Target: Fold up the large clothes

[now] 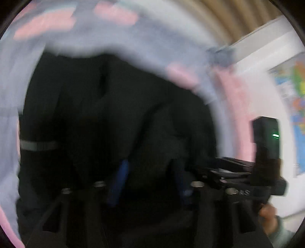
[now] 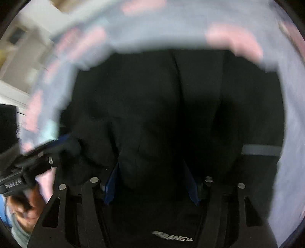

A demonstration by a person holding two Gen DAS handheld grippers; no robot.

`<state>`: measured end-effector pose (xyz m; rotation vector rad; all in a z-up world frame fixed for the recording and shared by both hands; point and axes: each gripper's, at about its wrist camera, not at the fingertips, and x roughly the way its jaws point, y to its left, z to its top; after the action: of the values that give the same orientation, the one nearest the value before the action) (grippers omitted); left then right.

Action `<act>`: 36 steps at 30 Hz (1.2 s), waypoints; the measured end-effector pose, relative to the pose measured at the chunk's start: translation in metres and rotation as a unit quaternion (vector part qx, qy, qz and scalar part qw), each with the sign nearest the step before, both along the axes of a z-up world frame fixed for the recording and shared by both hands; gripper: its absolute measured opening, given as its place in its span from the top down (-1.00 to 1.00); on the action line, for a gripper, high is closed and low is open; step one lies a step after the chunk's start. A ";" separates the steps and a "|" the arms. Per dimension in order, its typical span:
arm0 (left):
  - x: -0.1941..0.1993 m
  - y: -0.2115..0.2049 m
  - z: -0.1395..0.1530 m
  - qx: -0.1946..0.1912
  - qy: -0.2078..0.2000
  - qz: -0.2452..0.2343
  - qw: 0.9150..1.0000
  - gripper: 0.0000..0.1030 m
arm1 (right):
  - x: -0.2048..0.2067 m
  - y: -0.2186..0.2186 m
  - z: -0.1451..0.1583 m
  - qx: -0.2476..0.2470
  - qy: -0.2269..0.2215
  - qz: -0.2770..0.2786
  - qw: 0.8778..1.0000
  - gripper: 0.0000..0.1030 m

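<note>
A large black garment (image 1: 106,118) with a grey reflective band (image 1: 38,146) fills the middle of both blurred views and hangs over a lavender and pink bedsheet (image 1: 133,43). My left gripper (image 1: 150,179) has black cloth bunched between its blue fingers (image 1: 120,181) and is shut on it. My right gripper (image 2: 152,181) also pinches a fold of the black garment (image 2: 162,106) between its blue fingers (image 2: 112,183). The right gripper shows at the right of the left wrist view (image 1: 247,177). The left gripper shows at the left of the right wrist view (image 2: 38,160), gripping the garment's edge.
The lavender and pink bedsheet (image 2: 286,114) surrounds the garment. A white wall with a colourful map poster (image 1: 297,106) is at the right. Beige curtains (image 1: 238,17) hang behind. A dark screen (image 2: 7,122) stands at the far left.
</note>
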<state>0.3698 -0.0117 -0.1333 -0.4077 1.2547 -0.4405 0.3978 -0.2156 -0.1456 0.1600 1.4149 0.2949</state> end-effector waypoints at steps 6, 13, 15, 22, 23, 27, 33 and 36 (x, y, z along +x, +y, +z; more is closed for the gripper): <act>-0.007 0.003 -0.009 -0.015 0.000 0.050 0.999 0.24 | -0.012 0.017 0.012 -0.035 -0.045 0.016 0.998 -0.25; -0.049 -0.006 0.042 -0.015 -0.064 0.001 0.998 0.24 | -0.049 0.030 0.054 -0.008 -0.105 0.036 0.994 -0.27; -0.050 -0.008 0.025 0.004 -0.041 0.008 0.999 0.24 | -0.051 0.038 0.033 -0.034 -0.086 0.039 0.995 -0.27; -0.041 0.002 -0.029 -0.009 0.016 0.031 0.999 0.24 | -0.043 0.049 -0.003 -0.061 -0.059 0.032 0.996 -0.32; -0.048 0.005 -0.022 -0.016 0.016 0.036 0.999 0.24 | -0.045 0.049 0.001 -0.057 -0.055 0.032 0.996 -0.32; -0.091 0.030 0.021 -0.006 -0.022 0.032 0.999 0.24 | -0.069 0.034 0.023 -0.017 -0.037 0.028 0.999 -0.32; -0.173 0.135 0.058 0.066 -0.022 0.095 0.993 0.10 | -0.127 -0.011 0.045 -0.062 -0.049 0.023 0.997 -0.34; -0.207 0.189 0.046 0.049 0.024 0.148 0.987 0.10 | -0.157 -0.039 0.044 -0.085 -0.034 -0.001 0.996 -0.34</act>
<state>0.1632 0.1770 -0.0877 -0.5148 1.2338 -0.1168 0.2412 -0.2549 -0.1021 0.0108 1.3659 0.1758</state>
